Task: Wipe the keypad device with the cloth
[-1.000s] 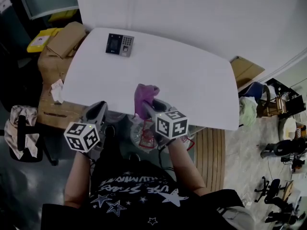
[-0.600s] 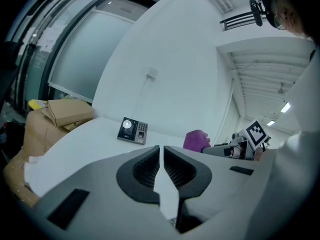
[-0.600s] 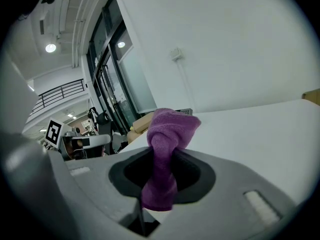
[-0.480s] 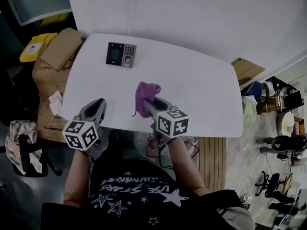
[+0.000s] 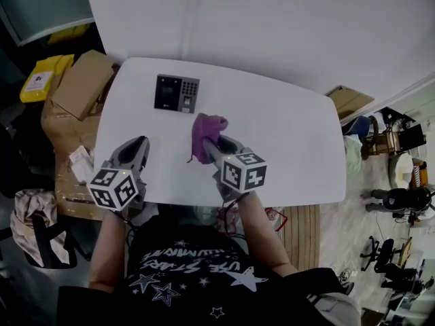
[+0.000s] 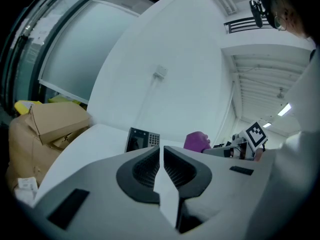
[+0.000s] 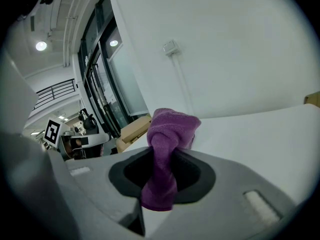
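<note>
Both grippers have come forward from the near edge and now hang over the white worktop (image 5: 292,134), which brings the purple cloth (image 5: 207,129) close to the keypad device (image 5: 177,94). The right gripper (image 7: 162,171) is clenched on the cloth, pinching it between the jaws as a twisted bunch. Its upper end bulges out past the fingertips and a short tail hangs behind them. The left gripper (image 6: 161,165) has its jaws pressed together with only a thin slit between them and nothing in it. In the head view it sits over the worktop's near left part, apart from the right gripper. The keypad device lies flat on the far left part of the worktop, dark screen to the left and keys to the right. The cloth's bunched end is just beside its near right corner, with a sliver of worktop showing between them. Cardboard boxes (image 5: 78,87) and a yellow package (image 5: 41,77) stand left of the worktop.
</note>
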Tool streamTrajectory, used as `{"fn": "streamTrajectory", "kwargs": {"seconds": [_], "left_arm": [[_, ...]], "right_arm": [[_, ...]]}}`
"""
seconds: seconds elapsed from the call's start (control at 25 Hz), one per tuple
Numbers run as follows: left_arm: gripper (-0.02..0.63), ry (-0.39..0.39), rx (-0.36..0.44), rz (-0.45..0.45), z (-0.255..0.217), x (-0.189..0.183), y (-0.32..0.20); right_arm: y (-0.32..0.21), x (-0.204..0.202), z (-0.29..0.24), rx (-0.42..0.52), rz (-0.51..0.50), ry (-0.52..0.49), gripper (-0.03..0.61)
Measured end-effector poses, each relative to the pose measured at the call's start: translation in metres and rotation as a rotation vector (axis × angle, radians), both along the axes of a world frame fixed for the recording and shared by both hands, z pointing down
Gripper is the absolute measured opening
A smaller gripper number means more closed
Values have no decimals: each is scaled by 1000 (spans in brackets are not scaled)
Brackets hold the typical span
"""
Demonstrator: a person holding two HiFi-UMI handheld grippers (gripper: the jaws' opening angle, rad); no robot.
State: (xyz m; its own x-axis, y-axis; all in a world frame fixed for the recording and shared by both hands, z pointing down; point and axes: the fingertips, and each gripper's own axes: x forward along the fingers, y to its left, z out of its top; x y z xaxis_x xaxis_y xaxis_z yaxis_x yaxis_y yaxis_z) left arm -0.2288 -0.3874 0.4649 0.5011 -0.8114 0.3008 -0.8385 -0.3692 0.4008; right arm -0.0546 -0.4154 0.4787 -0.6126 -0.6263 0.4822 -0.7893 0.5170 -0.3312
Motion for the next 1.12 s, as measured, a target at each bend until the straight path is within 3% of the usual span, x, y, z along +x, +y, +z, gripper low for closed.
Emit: {"fn": "streamTrajectory", "kwargs": {"seconds": [0.64, 1.12], "left_arm": [[31, 4, -5, 42, 11, -75, -96], [31, 11, -40, 65, 37, -92, -136]], "right_arm": [[-102, -101, 16, -6, -31, 38, 100], [-153, -150, 46, -27, -70, 77, 100]]}}
